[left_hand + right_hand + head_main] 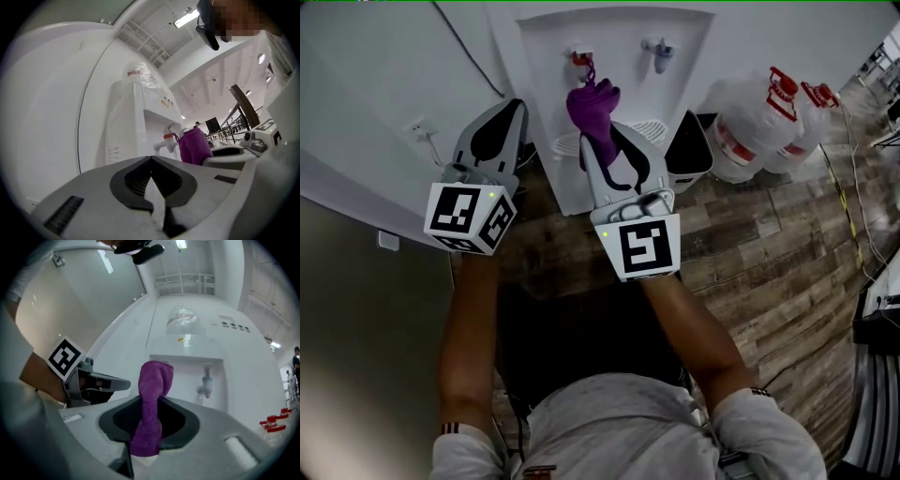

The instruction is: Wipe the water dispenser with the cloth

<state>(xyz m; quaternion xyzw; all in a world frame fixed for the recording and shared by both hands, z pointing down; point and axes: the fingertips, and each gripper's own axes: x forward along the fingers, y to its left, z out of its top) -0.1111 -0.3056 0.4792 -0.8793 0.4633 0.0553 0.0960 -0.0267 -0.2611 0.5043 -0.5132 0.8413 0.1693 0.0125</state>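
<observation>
The person stands facing the white water dispenser [614,37], both bare forearms stretched forward, with grey sleeves pushed up near the elbows. The right forearm [689,323] angles inward toward the dispenser's recess, so the right tool [151,404] points up into it. Its jaws are clamped on the purple cloth [154,380], which runs up between the dark pads and stands out beyond the tips as a rolled, upright bundle. In the head view the top of the cloth sits just beneath the red tap [579,58]. A thin purple loop from the cloth reaches right up to the tap, though actual contact cannot be made out. The blue tap [659,52] is off to the cloth's right, well apart from it.

The left forearm [469,328] runs straight ahead, holding the left tool [151,161] beside the dispenser's left side wall and level with the right tool. Its jaws are pressed together with nothing between them.

An upturned water bottle [183,317] sits on top of the dispenser. On the wood-plank floor [769,244], to the dispenser's right, stand a black bin [686,150] and two large jugs with red caps [750,127].
</observation>
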